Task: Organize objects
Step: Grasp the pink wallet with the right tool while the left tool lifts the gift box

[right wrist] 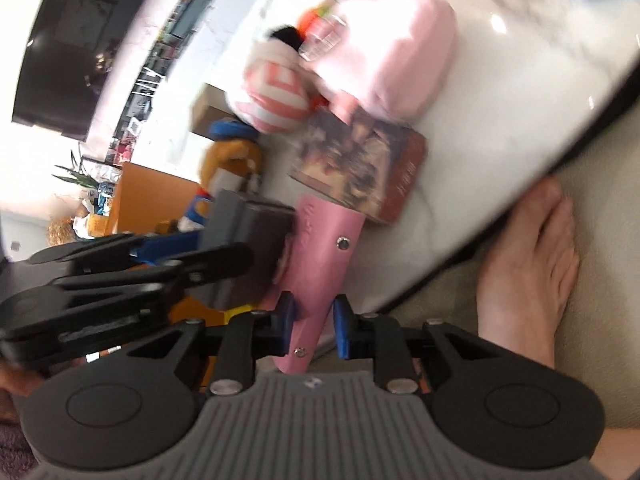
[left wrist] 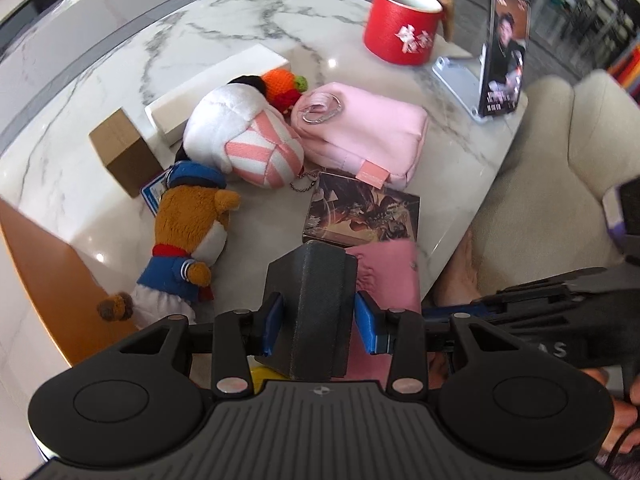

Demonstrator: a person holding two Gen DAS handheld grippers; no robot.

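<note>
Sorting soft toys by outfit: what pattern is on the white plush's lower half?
Pink-and-white stripes, clearest in the left wrist view.

My left camera sits just behind my left gripper (left wrist: pixel 316 316) and looks steeply down over the near edge of the marble table (left wrist: pixel 120 80), close to the toys, with the red mug (left wrist: pixel 400 26) far off. My right camera rides behind my right gripper (right wrist: pixel 314 318), tilted sideways and blurred, close at the table's edge. Both views share the dark block (left wrist: pixel 312 304), the pink pouch (right wrist: pixel 324 256), the picture box (left wrist: pixel 360 212) and the bear (left wrist: pixel 192 236).
</note>
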